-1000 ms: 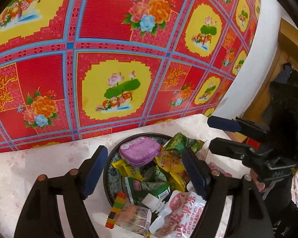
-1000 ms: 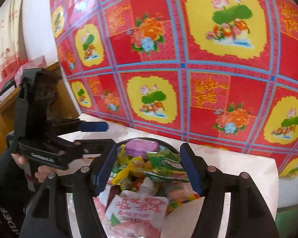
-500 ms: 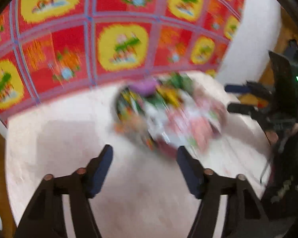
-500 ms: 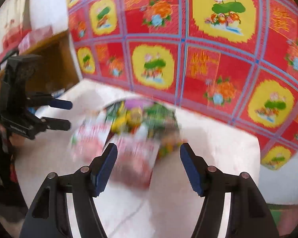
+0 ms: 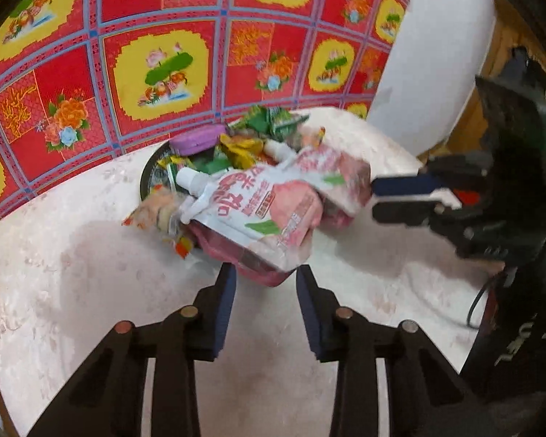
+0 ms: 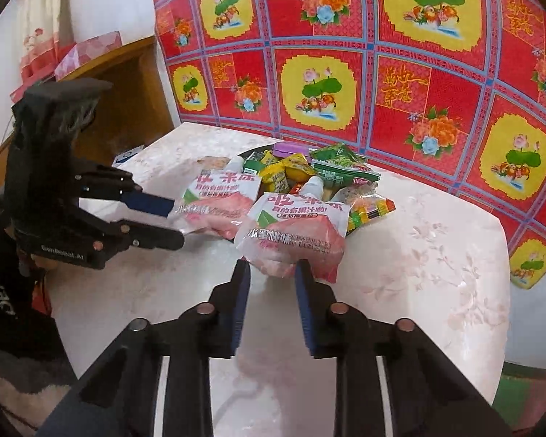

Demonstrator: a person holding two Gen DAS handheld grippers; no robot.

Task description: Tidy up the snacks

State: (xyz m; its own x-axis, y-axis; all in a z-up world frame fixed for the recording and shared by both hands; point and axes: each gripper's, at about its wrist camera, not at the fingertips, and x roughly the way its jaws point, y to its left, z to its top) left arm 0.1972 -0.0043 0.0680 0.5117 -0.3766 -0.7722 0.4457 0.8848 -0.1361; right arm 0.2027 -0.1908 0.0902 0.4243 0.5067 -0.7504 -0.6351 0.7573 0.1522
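Note:
A dark round dish (image 5: 145,178) on the white table holds a heap of snacks. Among them are a purple box (image 5: 196,140) (image 6: 289,149), green packets (image 5: 273,120) (image 6: 338,167) and yellow ones (image 5: 240,149). Two pink jelly pouches spill over its near rim. My left gripper (image 5: 265,280) (image 6: 178,222) is closing on the bottom of the left pouch (image 5: 251,211) (image 6: 214,200), and its pads touch the pouch's sides. My right gripper (image 6: 273,273) (image 5: 373,196) is shut on the bottom edge of the right pouch (image 6: 298,225) (image 5: 338,171).
A colourful candy bag (image 6: 371,207) (image 5: 156,211) lies at the dish's edge. A red flowered cloth (image 6: 418,73) hangs right behind the table (image 6: 436,255). A wooden cabinet (image 6: 127,83) stands to the left. The table's front edge is close to both grippers.
Both grippers drew back from above the dish and sank towards the table. Their wide jaws have narrowed around the bottoms of the two pink pouches.

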